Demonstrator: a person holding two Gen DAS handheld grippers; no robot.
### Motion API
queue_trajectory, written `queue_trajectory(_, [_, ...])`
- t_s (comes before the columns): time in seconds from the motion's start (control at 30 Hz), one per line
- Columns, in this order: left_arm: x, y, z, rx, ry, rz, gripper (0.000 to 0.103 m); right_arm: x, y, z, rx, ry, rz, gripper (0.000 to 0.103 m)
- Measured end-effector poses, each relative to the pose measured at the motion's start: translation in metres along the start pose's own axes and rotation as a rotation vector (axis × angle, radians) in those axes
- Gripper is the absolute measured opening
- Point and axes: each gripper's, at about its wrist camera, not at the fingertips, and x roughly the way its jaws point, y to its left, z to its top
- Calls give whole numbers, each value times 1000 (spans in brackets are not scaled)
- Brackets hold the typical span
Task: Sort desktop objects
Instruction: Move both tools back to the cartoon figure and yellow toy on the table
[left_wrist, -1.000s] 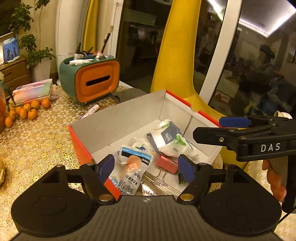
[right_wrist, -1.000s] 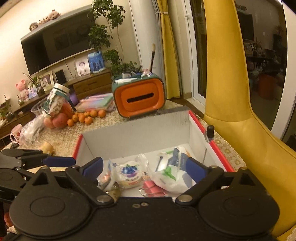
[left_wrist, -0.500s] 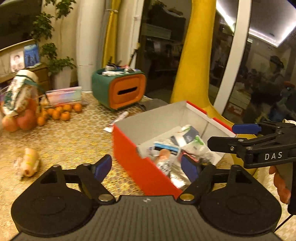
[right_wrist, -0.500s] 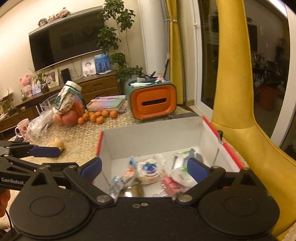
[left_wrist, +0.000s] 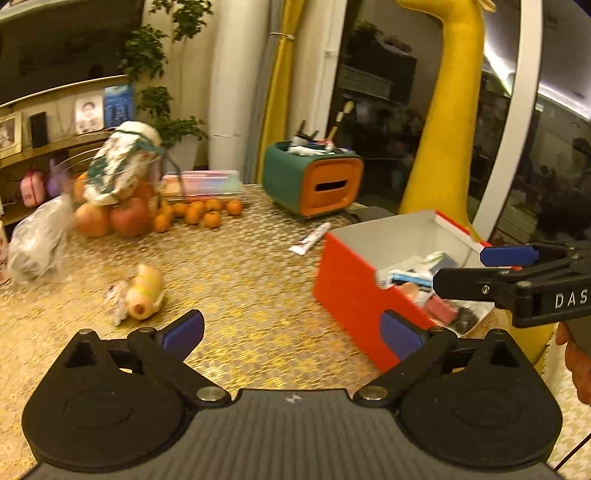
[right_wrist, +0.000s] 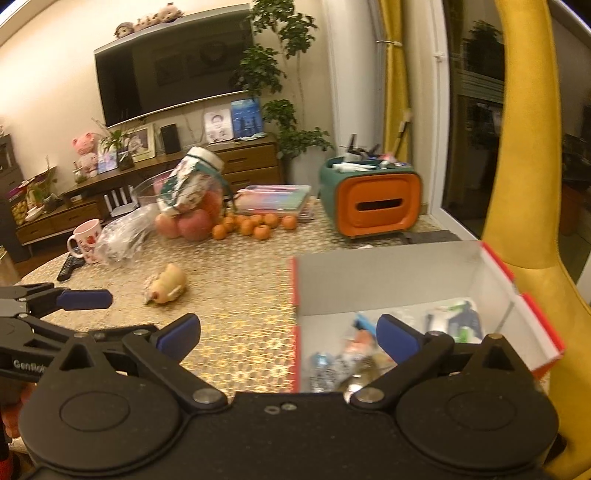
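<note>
Hovering released, the left gripper was held empty; the toy, left of centre on the bench, should be straddled squarely before closing.

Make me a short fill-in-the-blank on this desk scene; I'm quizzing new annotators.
1. Both grippers, left gripper and right gripper, are ____ and hold nothing.
2. The outside of the cardboard box is ____.
3. The white tube lies on the table between the box and the ____ and green organizer.
4. The small toy lies ____ the box.

Missing words: open; red; orange; outside
</note>
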Motion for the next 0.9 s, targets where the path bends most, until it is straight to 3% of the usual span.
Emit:
queue_trajectory(0.5, [19, 95, -23, -71, 18, 121, 102, 73, 72, 17, -93, 60, 62, 102])
queue_trajectory(0.9, [68, 153, -33, 14, 59, 145, 102, 155, 116, 24, -145, 152, 91, 102])
